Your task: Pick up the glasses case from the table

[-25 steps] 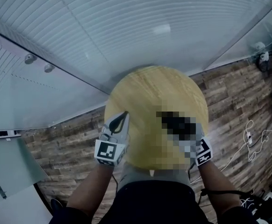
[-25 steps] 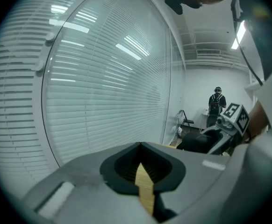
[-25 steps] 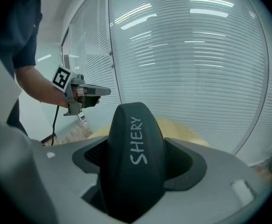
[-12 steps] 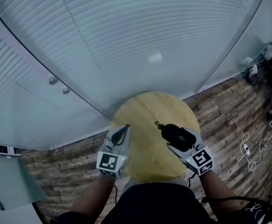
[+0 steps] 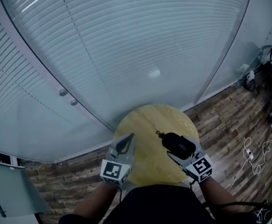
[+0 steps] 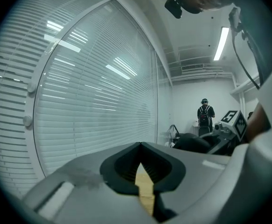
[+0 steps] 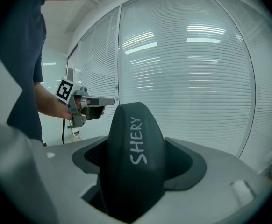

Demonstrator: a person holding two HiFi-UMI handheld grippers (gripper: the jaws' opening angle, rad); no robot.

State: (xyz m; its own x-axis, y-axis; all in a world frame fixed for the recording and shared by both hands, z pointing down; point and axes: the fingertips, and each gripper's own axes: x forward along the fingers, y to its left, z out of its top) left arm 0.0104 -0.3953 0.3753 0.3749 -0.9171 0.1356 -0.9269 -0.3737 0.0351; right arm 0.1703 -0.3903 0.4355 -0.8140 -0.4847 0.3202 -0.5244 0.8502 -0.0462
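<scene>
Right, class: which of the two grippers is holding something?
The right gripper: its jaws clamp the black glasses case lettered SHERY. The left gripper differs in that its jaws are closed together with nothing between them.

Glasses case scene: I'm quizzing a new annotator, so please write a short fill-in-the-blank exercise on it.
The tongs gripping the black glasses case are in the person's ___ hand.
White lettering on the case reads ___.
The left tongs, jaws together, hold ___.
The wooden table is ___ in shape.
Missing words: right; SHERY; nothing; round.
</scene>
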